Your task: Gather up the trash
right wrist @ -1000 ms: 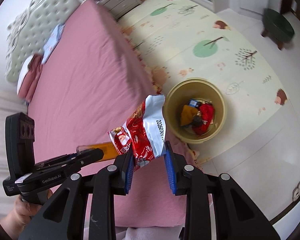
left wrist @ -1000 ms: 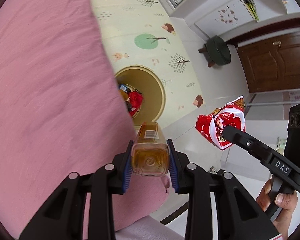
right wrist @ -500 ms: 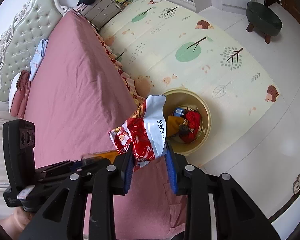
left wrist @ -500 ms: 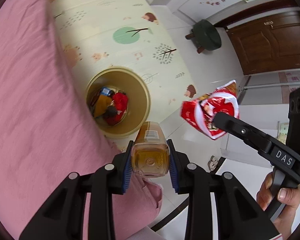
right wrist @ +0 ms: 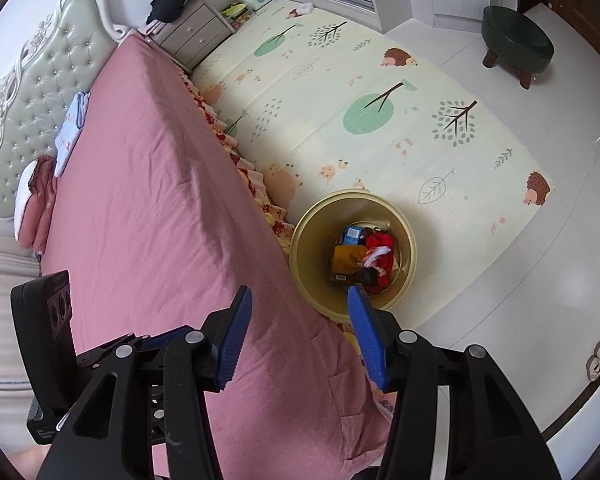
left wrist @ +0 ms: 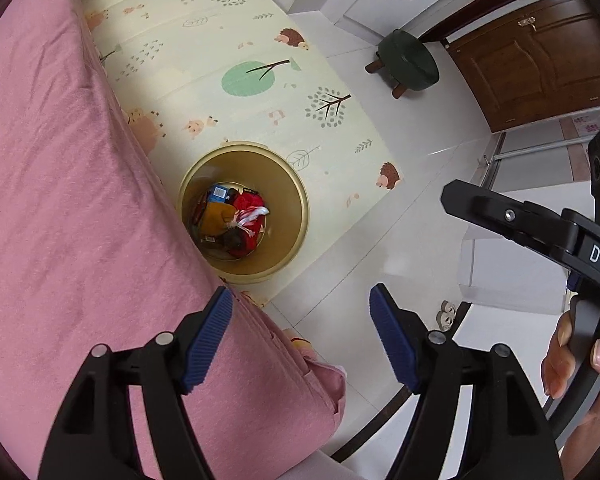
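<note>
A tan round trash bin (left wrist: 288,184) stands on the play mat beside the bed; it also shows in the right wrist view (right wrist: 312,232). Inside lie a red snack bag (left wrist: 250,210), an amber bottle (left wrist: 218,220) and a blue box (left wrist: 218,193). The red bag (right wrist: 380,250) and amber bottle (right wrist: 346,258) also show in the right wrist view. My left gripper (left wrist: 302,336) is open and empty, high above the bed corner and bin. My right gripper (right wrist: 298,336) is open and empty, above the bed edge. The right gripper's body (left wrist: 540,232) shows at the right of the left wrist view.
A pink bed (right wrist: 152,200) fills the left, with a tufted headboard (right wrist: 32,92). A patterned play mat (right wrist: 360,112) covers the floor. A green stool (right wrist: 516,40) stands on the white tiles near a brown door (left wrist: 540,60). A grey nightstand (right wrist: 196,32) stands at the back.
Both grippers opened. The amber bottle left my left gripper and the red snack bag left my right gripper; both now lie in the bin.
</note>
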Tool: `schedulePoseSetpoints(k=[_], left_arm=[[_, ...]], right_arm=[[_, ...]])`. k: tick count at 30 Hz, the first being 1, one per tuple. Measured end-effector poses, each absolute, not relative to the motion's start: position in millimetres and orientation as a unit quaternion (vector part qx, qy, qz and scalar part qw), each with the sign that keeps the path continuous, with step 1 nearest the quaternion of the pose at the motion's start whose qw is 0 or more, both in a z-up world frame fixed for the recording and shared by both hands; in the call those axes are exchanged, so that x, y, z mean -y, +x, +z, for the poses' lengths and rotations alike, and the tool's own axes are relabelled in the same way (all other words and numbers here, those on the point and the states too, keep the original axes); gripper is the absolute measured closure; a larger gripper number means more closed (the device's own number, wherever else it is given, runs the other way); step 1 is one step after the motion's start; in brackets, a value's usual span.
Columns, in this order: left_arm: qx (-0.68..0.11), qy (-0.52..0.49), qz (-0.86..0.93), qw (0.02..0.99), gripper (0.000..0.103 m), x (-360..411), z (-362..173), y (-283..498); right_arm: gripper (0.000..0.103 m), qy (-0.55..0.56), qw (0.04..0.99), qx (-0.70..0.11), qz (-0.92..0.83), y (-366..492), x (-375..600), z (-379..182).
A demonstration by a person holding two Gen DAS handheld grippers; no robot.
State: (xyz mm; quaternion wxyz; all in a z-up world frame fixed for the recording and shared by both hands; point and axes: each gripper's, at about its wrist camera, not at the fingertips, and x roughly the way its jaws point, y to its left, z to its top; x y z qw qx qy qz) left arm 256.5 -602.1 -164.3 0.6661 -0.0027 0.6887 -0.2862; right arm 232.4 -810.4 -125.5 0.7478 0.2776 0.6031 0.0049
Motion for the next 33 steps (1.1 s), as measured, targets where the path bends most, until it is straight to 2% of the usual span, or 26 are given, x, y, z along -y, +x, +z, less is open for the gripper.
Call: schedulePoseSetpoints(k=[10, 20, 31, 33], left_arm=[[-0.673, -0.024, -0.278, 0.685, 0.032, 556, -138, 240], [-0.655, -0.071, -0.216, 0.721, 0.032, 449, -114, 201], [-0.654, -0.12, -0.125, 0.737, 0.032, 326, -115, 139], [-0.657, -0.131, -0.115, 0.734, 0.028, 313, -117, 130]], right_arm=[[0.053, 0.252, 0.758, -0.6, 0.052, 228, 755, -97], [0.053, 0.21, 0.751, -0.61, 0.137, 213, 652, -78], [0.053, 0.141, 0.72, -0.642, 0.225, 180, 530, -83], [0.053, 0.131, 0.714, -0.645, 0.239, 173, 513, -82]])
